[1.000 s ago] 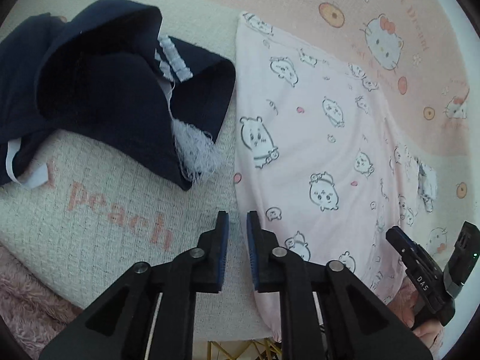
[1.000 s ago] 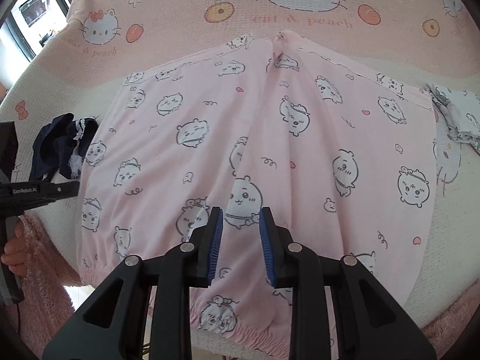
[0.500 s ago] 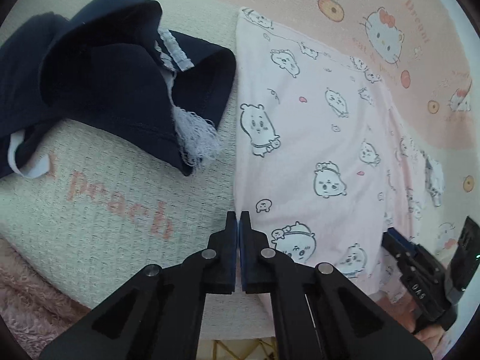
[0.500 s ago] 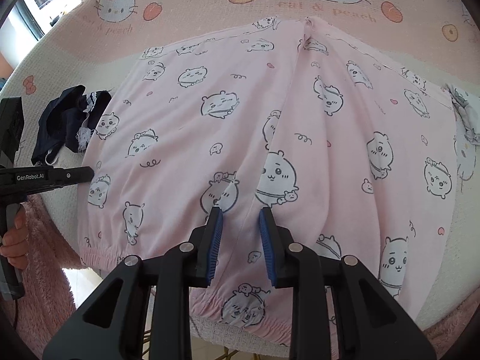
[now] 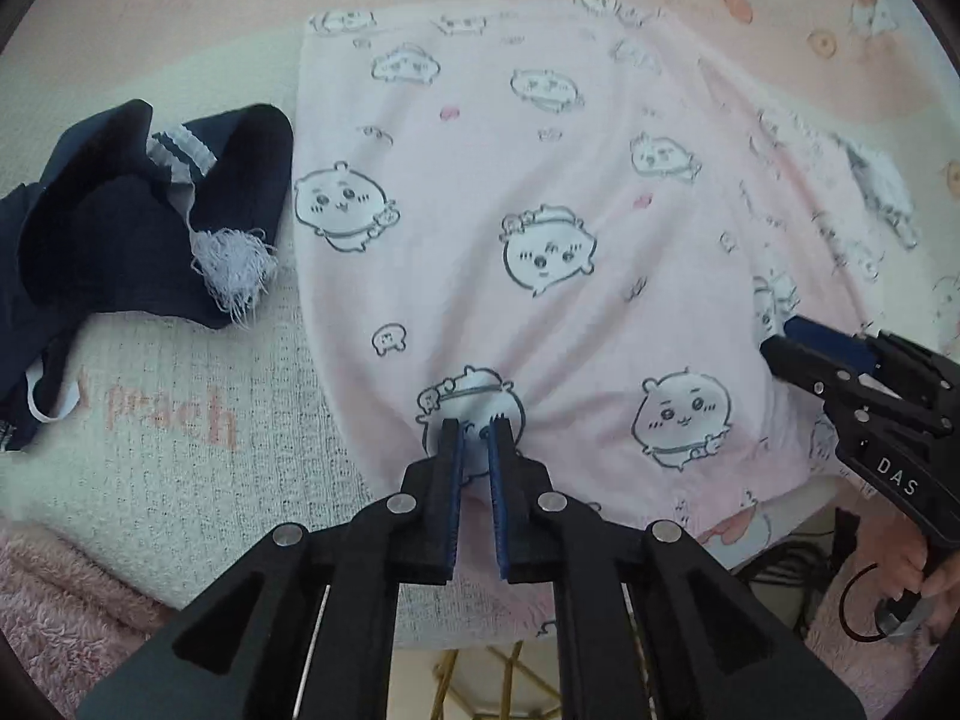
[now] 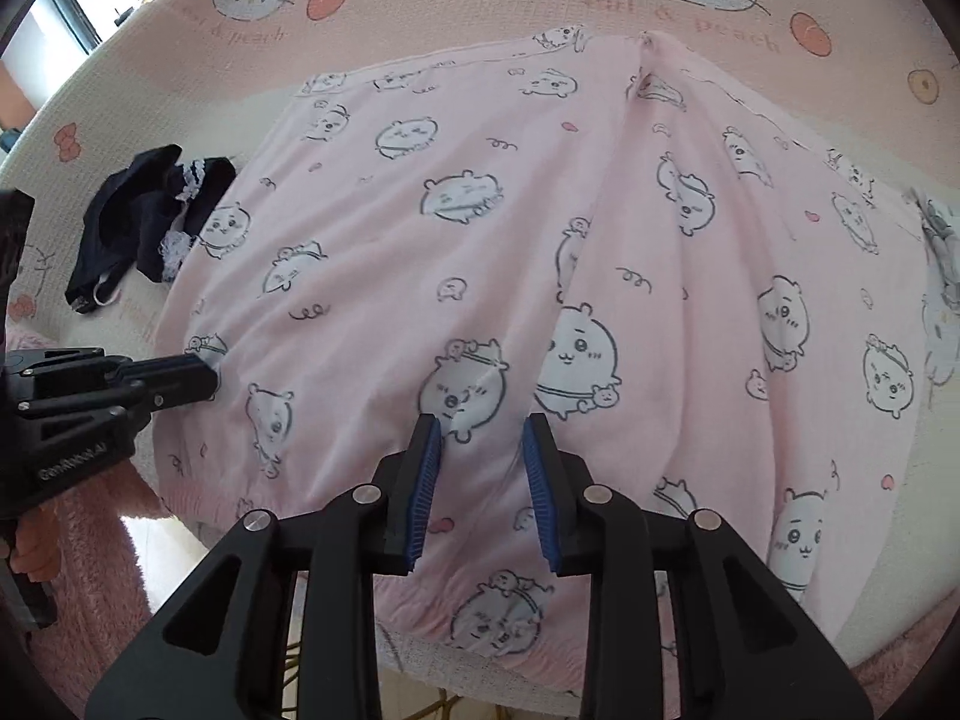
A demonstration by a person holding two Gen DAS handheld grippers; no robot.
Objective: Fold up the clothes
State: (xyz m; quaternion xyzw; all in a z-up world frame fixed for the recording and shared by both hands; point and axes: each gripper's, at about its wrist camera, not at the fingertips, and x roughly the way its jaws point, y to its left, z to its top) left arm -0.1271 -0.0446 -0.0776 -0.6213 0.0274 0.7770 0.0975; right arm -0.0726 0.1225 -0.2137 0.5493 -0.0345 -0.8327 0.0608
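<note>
Pyjama trousers (image 6: 540, 252): pale pink, printed with white cartoon critters outlined black, small pink hearts. Dark garment (image 5: 120, 240): navy, white striped trim, frayed white fringe. Blanket (image 6: 420, 0): cream and pink, cat faces, orange peaches, pink lettering. Left tongs (image 5: 476, 426), right tongs (image 6: 482, 429): black, blue pads.

- Left gripper (image 5: 475, 426) — black angular linkage arms, silver round screws, ribbed blue pads (image 5: 456, 480); white "GenRobot.AI" lettering on its side.
- Right gripper (image 6: 482, 423) — same black build, blue pads; "DAS" printed white.
</note>
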